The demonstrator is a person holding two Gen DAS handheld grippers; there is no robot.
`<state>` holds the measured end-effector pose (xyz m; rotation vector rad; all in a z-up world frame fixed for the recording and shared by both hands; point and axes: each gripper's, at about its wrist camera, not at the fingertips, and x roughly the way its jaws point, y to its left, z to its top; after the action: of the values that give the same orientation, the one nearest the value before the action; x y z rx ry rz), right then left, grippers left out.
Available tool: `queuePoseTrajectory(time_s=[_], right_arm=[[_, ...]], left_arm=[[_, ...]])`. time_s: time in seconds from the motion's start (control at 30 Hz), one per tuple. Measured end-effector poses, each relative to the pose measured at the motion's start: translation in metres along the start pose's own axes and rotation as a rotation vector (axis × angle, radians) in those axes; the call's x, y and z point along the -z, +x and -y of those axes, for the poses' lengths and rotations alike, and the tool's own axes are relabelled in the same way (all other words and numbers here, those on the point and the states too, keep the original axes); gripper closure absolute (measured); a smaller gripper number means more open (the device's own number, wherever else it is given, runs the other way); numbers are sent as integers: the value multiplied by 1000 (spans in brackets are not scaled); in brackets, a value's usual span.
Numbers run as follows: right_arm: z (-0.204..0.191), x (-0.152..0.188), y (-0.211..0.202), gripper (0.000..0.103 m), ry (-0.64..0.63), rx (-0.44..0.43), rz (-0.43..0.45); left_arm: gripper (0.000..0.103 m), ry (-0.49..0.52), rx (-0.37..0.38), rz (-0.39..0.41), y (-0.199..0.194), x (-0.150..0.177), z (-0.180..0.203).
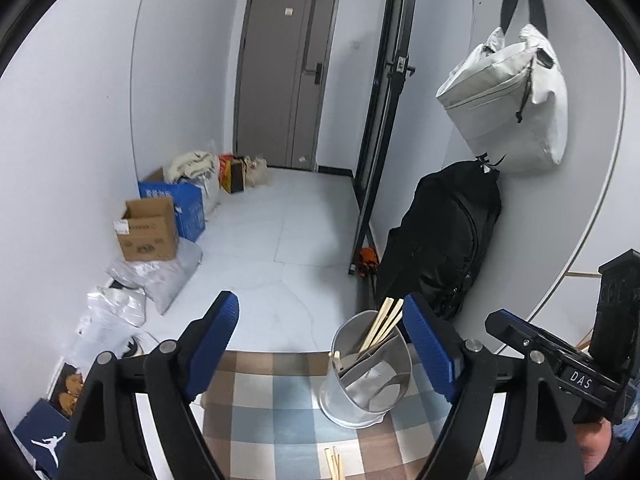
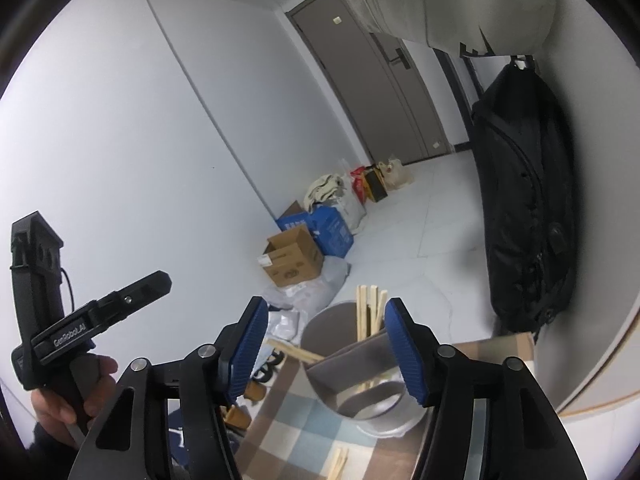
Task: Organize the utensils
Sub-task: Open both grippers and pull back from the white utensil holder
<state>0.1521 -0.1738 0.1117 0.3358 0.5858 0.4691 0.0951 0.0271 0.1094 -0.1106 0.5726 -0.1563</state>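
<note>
Checked cloth on desk (image 1: 264, 412), metal holder (image 1: 366, 380) standing on it.
Chopsticks (image 1: 382, 322) are seen upright in holder, loose ones (image 1: 334, 462) on cloth. Left tool (image 1: 320, 350) and right tool (image 2: 326, 348) are both held apart, nothing gripped.

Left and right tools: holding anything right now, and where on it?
Nothing is held. The left tool and right tool are both open and empty; the wooden chopsticks stand in the round metal utensil holder.

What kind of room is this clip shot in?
Probably a home entrance hall: a grey front door, a white bag hung above a black backpack, and boxes along the wall.
</note>
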Motion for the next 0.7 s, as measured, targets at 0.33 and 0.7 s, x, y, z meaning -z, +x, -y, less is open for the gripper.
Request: queuePoseTrajectory(time_s=[0.33, 0.7], right_arm=[[-20, 23, -30, 28, -19, 8, 18], [-32, 57, -55, 13, -26, 20, 37]], left_arm=[[21, 7, -43, 15, -27, 22, 4], [8, 61, -48, 42, -49, 57, 14]])
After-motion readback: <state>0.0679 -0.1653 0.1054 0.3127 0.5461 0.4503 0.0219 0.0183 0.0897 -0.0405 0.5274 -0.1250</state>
